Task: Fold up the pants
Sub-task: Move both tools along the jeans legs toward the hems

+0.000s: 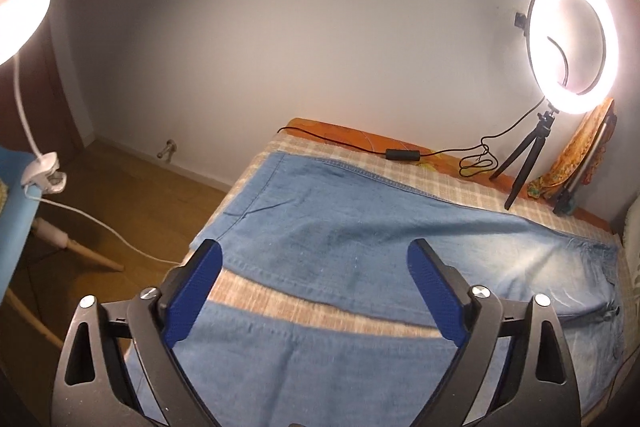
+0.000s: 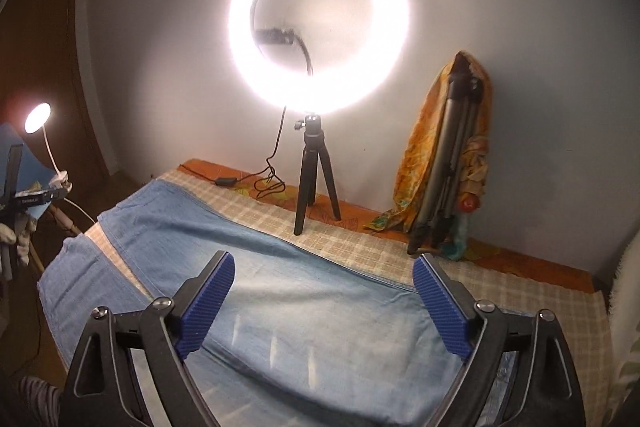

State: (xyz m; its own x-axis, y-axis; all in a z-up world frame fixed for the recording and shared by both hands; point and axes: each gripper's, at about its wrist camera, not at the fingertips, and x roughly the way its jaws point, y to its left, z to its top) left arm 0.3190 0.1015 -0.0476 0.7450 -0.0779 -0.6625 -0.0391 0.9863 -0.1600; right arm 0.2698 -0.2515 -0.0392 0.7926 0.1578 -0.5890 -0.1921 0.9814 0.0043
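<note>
The blue denim jeans (image 1: 360, 239) lie flat on the checked cloth covering the surface (image 1: 400, 159), legs splayed apart toward the clip lamp (image 1: 20, 23) side, waist toward the ring light (image 1: 576, 43). The left gripper (image 1: 316, 291) hovers over the gap between the legs, fingers spread wide, holding nothing. The right gripper (image 2: 324, 303) hangs above the thigh area in front of the ring light, fingers likewise apart and empty. Denim looks heavy, limp yet fairly stiff, not slippery; hems and waistband seams seem the best holds. No containers show.
</note>
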